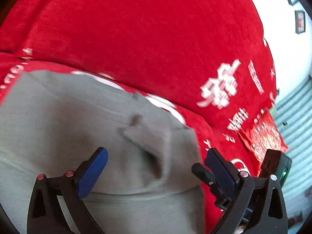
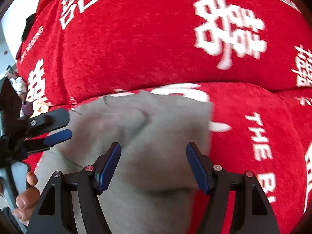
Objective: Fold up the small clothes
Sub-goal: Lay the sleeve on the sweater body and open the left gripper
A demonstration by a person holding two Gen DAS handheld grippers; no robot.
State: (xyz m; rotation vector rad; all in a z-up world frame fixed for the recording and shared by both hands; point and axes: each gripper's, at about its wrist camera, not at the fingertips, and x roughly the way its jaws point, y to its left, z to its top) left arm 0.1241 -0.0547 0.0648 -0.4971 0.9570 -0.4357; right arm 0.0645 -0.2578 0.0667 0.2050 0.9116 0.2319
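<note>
Both wrist views at one instant of the folding task. The grey garment (image 1: 81, 120) lay on the seat of a sofa draped in a red cover (image 1: 156, 39) printed with white characters and English lettering; the cover's backrest portion rose behind it.

Left gripper (image 1: 156, 161): its blue-padded fingers (image 1: 93, 171) stood wide apart above the near part of the garment, gripping nothing. In the right wrist view this same gripper (image 2: 58, 128) appeared at the cloth's left edge, with a bare hand (image 2: 25, 195) holding its handle below.

Right gripper (image 2: 154, 161): likewise spread wide over the garment (image 2: 156, 175), the pads clear of the fabric as far as the motion blur allowed one to judge.

State of the work, as judged from the lie of the cloth: the garment appeared already doubled at least once. Its right edge (image 2: 209, 126) ran straight and clean, layered seams crossed its near part, and a raised flap or crease (image 1: 144, 144) ran diagonally across the middle. That ridge suggested the stack was not yet flat. With neither gripper holding cloth, the moment read as a pause between grasps; smoothing, or a further fold to make a compact bundle, likely remained. Whether the fold count was final could not be told.

A red patterned packet (image 1: 265, 138) lay at the sofa's far end.
</note>
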